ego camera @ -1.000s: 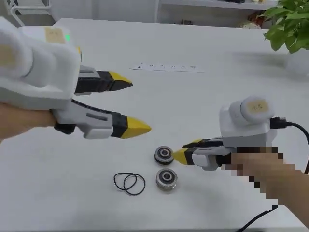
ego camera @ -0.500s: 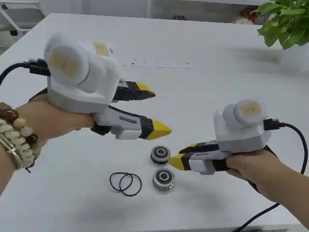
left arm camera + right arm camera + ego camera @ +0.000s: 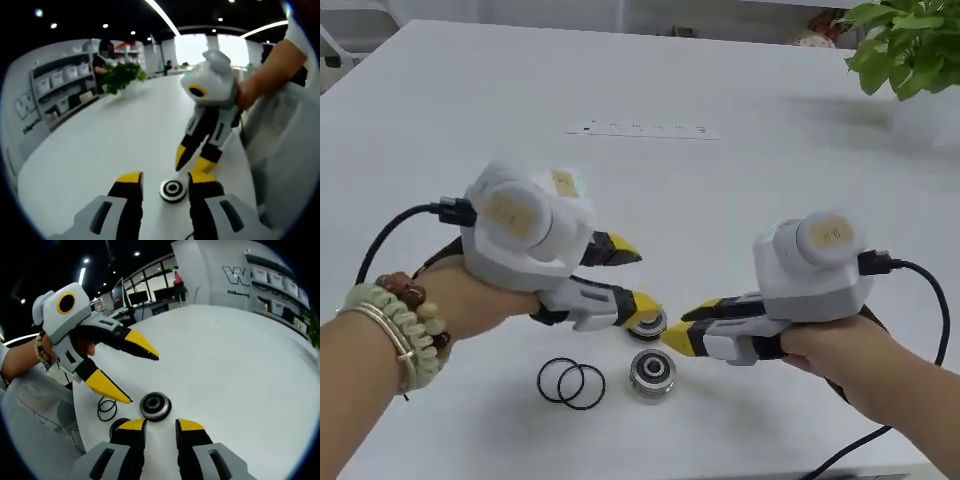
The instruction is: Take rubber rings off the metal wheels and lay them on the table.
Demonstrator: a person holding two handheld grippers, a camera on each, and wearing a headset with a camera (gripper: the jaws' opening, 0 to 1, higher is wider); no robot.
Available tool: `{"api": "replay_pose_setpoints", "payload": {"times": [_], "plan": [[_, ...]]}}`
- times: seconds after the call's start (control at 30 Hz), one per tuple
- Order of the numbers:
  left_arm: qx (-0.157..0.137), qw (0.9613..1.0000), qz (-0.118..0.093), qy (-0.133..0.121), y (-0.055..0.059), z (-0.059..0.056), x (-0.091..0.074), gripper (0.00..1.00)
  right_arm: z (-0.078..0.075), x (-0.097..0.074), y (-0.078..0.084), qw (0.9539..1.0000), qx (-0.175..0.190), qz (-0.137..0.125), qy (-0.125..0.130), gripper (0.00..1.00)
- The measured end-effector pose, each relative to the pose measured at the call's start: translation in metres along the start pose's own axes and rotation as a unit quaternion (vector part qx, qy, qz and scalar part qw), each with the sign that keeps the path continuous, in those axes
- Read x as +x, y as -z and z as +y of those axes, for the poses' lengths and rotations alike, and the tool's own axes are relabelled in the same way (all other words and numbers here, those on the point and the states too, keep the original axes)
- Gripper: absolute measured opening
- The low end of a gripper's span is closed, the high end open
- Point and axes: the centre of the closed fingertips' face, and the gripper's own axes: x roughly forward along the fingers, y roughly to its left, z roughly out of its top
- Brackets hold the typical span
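Note:
Two metal wheels lie on the white table (image 3: pixel 750 170). The farther wheel (image 3: pixel 649 322) (image 3: pixel 173 190) (image 3: pixel 155 406) lies just ahead of my left gripper (image 3: pixel 632 278) (image 3: pixel 164 176), whose open jaws straddle it from above. My right gripper (image 3: pixel 685 322) (image 3: pixel 161 424) points at the same wheel from the right, open, nothing between its tips. The nearer wheel (image 3: pixel 652 370) (image 3: pixel 120 427) still wears a dark ring around its rim. Two loose black rubber rings (image 3: pixel 570 383) (image 3: pixel 106 408) lie overlapping to its left.
A green plant (image 3: pixel 905 45) stands at the far right corner. A thin white strip (image 3: pixel 645 130) lies mid-table farther back. Black cables (image 3: pixel 390 235) trail from both grippers. The table's front edge runs close below the wheels.
My left gripper has dropped and swung in toward the farther wheel, its lower tip now beside it. The right gripper has held nearly still. The head camera has shifted.

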Motion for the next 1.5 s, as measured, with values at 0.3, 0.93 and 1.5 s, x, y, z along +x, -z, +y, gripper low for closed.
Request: {"api": "replay_pose_setpoints", "payload": {"times": [0.3,0.93,1.5], "plan": [[-0.017,0.9998,0.007,0.008,0.010,-0.006,0.011,0.24,0.002,0.002,-0.001,1.0000,-0.003,-0.003,-0.004,0.20],[-0.063,0.9975,0.027,0.013,0.028,-0.003,0.015,0.16,0.002,0.009,0.002,0.9998,-0.013,0.003,-0.017,0.21],[-0.071,0.9972,0.022,0.009,0.030,-0.003,0.016,0.14,0.007,0.016,-0.004,0.9923,-0.122,0.001,-0.021,0.20]]}}
